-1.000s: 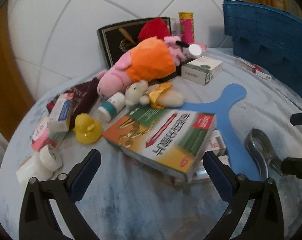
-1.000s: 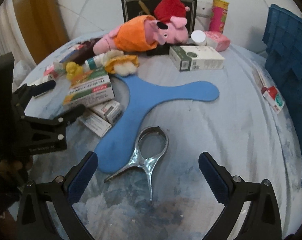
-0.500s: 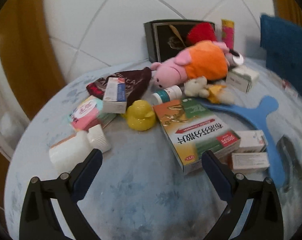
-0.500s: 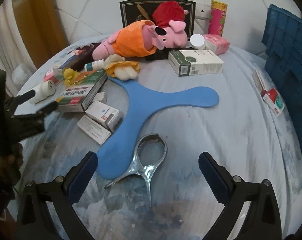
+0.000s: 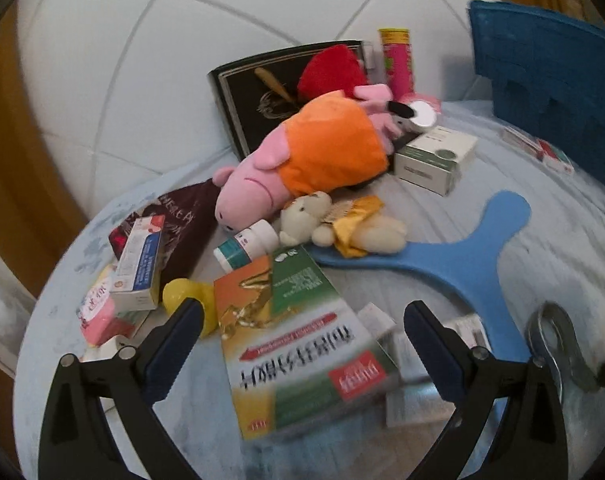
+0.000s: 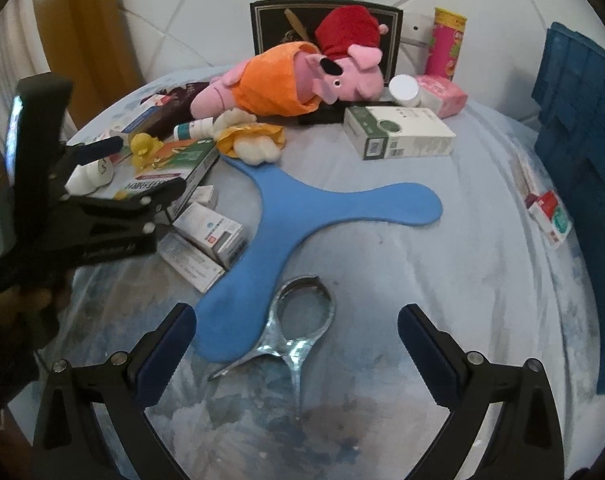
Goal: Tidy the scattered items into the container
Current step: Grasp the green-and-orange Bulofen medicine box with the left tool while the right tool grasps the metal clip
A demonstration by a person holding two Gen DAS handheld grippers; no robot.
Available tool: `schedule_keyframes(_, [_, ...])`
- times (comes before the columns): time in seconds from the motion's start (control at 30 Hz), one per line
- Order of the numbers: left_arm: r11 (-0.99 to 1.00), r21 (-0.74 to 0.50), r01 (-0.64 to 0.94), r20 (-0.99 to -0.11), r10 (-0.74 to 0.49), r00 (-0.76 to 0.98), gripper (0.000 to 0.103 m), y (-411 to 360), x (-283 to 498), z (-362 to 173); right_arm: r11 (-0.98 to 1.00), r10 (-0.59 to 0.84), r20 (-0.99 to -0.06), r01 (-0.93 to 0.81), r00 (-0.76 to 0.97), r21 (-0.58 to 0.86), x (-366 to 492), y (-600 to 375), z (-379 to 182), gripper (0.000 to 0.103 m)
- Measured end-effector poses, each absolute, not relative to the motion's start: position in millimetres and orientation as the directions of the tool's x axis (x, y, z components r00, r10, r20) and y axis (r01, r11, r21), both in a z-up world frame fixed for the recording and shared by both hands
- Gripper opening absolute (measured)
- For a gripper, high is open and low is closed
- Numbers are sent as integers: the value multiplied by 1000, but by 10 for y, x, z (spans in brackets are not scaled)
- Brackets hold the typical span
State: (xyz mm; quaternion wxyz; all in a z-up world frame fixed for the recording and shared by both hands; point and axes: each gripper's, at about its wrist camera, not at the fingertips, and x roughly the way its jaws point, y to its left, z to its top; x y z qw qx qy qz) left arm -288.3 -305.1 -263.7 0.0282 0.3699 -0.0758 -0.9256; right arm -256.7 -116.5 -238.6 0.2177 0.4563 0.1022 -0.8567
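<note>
The left gripper [image 5: 302,340] has swung back over the flat green-and-orange cardboard medicine box [image 5: 298,344], which now lies between its spread fingers, likely the first pick for the blue plastic crate [image 5: 550,96]; the right gripper [image 6: 294,344] waits open over the metal ring-shaped opener [image 6: 298,320].

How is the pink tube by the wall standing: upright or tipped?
Upright. The pink tube stands on its base behind the pink pack.

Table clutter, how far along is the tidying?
Nothing looks done: the pig, boomerang and boxes still lie on the table, outside the blue crate. In hand: nothing; the left tool is open around the big box, the right tool open over the metal opener.
</note>
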Motion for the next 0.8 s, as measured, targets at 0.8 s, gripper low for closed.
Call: schedule_keyframes(0.8, [-1000,23,17,-775,-29,-631,93,-3474,-2913,-2978,-918,-225,-904,390,-365,71,-2789,-1287,-2973,76])
